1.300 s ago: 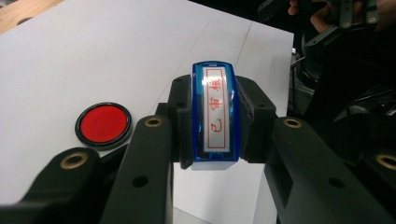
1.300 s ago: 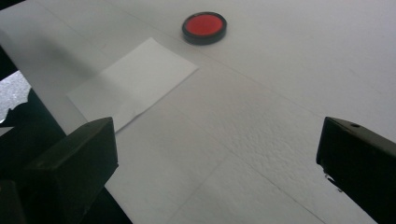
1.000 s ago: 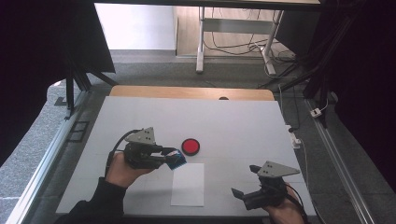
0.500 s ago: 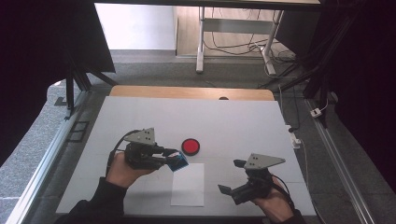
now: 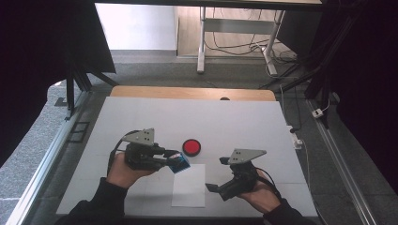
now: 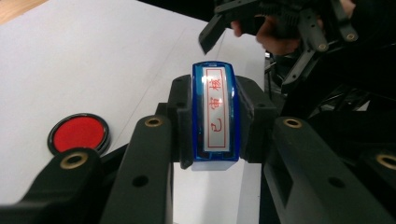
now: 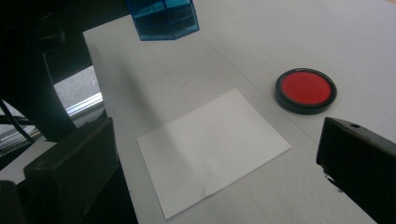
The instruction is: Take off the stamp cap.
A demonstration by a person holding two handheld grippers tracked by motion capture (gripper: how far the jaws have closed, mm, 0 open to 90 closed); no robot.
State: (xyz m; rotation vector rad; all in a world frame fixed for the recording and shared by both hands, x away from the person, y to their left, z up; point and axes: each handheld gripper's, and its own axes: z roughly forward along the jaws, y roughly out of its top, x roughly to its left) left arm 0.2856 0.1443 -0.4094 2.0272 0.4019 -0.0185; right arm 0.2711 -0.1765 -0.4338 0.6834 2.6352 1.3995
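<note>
Blue stamp [image 6: 215, 116] sits clamped in the left gripper [image 5: 174, 161] at frame centre; right gripper [image 5: 217, 187], jaws wide, hovers lower right. Next, probably inking at the red pad [image 5: 191, 146], then pressing on the paper [image 5: 189, 185].

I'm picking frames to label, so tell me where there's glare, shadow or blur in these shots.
High view: even light, dark surroundings, the left gripper small and soft. Left gripper view: glare streaks the blue stamp's face, though its red characters read; near jaws blurred. Right gripper view: a soft shadow crosses the white paper; near jaws dark and blurred.
</note>
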